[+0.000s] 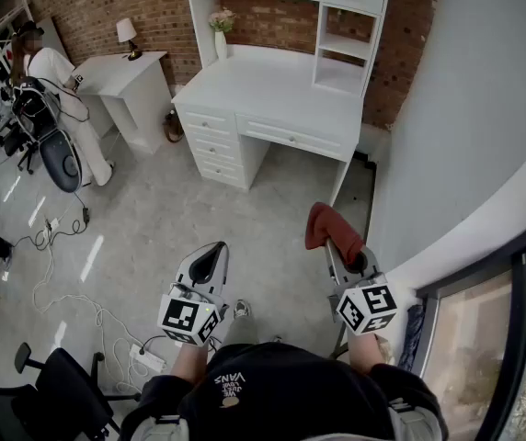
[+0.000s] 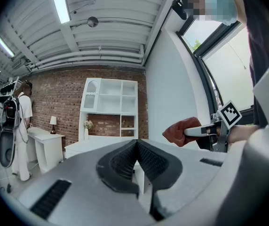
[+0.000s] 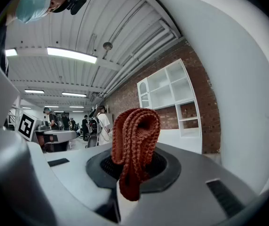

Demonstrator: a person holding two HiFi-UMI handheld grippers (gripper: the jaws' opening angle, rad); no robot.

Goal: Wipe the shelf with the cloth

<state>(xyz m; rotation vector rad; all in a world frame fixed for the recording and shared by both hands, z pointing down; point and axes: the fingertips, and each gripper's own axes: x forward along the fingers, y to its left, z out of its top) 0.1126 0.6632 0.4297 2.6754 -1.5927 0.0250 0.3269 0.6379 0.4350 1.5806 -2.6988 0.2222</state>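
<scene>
Two grippers are held short of the shelf (image 1: 341, 46) at twelve o'clock: cloth (image 3: 134, 145) pinched in the right gripper (image 1: 338, 250), left gripper (image 2: 137, 160) closed empty, and that pinch should be kept tight.

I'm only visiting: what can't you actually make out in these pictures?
- Head view: the top of the white shelf unit is cut off by the picture's upper edge.
- All views: any dust on its shelves is too small to see.
- Right gripper view: the lower end of the red cloth is hidden between the jaws of the right gripper.
- Head view: the vase with flowers is too small for detail.
</scene>
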